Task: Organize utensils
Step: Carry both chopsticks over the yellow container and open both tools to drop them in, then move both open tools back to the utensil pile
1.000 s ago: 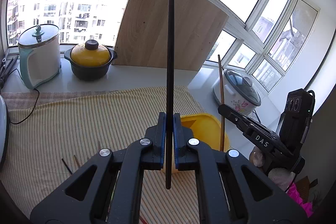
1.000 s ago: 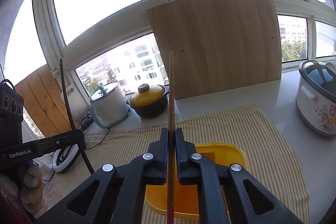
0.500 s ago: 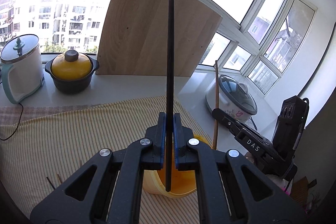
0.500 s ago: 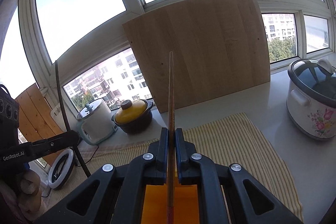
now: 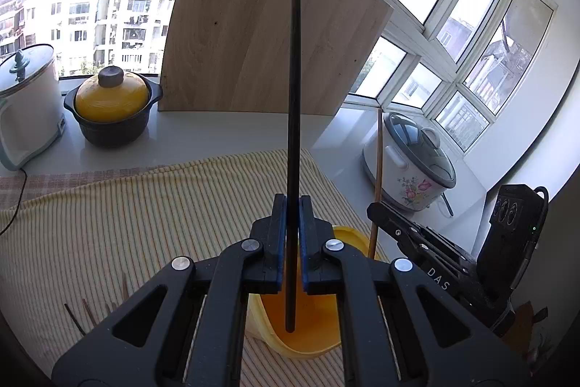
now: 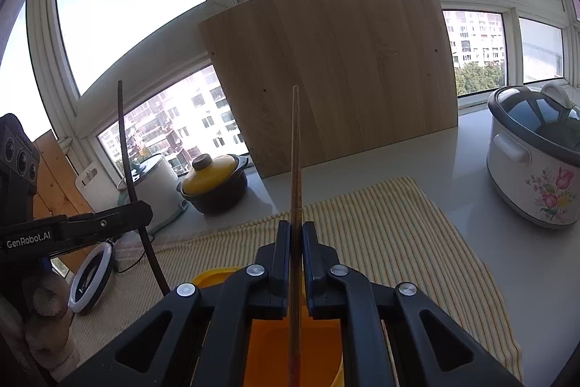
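While clamped upright, black chopstick (image 5: 293, 140) (left claw (image 5: 291, 234)), brown chopstick (image 6: 295, 191) (right claw (image 6: 296, 253)).

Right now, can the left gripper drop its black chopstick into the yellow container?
Probably yes. The left gripper holds the black chopstick upright, its lower tip over the open yellow container, nothing between them.

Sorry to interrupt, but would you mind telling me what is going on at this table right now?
A person is sorting chopsticks with a handheld gripper in each hand. The left gripper is shut on a black chopstick, held upright with its lower end over the yellow container. The right gripper is shut on a brown chopstick, also upright above that container. A few more sticks lie on the striped cloth.
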`<state>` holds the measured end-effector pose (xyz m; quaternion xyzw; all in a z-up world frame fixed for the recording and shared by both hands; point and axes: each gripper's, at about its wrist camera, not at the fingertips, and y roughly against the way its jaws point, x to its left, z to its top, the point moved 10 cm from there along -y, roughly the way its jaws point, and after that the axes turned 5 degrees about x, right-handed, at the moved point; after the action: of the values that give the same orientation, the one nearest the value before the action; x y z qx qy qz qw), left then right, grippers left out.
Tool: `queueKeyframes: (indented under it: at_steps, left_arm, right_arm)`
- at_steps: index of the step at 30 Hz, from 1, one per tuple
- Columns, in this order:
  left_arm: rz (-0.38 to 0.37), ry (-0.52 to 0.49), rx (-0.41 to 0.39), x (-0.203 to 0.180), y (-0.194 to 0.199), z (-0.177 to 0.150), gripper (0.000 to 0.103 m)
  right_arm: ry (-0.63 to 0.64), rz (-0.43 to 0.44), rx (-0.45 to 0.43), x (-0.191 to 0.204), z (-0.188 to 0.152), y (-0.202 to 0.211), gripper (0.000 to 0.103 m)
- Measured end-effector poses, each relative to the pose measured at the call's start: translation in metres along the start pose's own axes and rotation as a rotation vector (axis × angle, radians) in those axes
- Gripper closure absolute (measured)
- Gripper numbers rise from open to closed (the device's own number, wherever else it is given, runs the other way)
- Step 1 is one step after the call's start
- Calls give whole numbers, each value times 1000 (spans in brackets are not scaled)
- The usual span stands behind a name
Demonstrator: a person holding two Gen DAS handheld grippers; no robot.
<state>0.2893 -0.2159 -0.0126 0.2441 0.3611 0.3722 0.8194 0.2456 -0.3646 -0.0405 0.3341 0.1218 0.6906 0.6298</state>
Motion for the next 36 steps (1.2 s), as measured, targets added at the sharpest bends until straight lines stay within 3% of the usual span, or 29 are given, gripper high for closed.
queueKeyframes:
  at_steps: [14, 16, 17, 18, 27, 36]
  left_arm:
    - [28, -42, 83, 0, -26, -41, 99]
    - [23, -53, 86, -2, -24, -45, 95]
    - [21, -56, 85, -3, -22, -46, 82]
    - [21, -60, 78, -4, -19, -47, 72]
    - [55, -75, 24, 6, 18, -56, 72]
    - [153, -3, -24, 71, 66, -78, 72]
  right_arm:
    - [51, -3, 15, 9, -28, 15, 98]
    - [48, 0, 18, 11, -31, 18, 91]
    - [47, 1, 15, 12, -31, 20, 86]
    - [49, 2, 11, 13, -32, 22, 84]
    - [79, 11, 16, 30, -43, 39, 76]
    - [166, 66, 55, 71, -64, 52, 72]
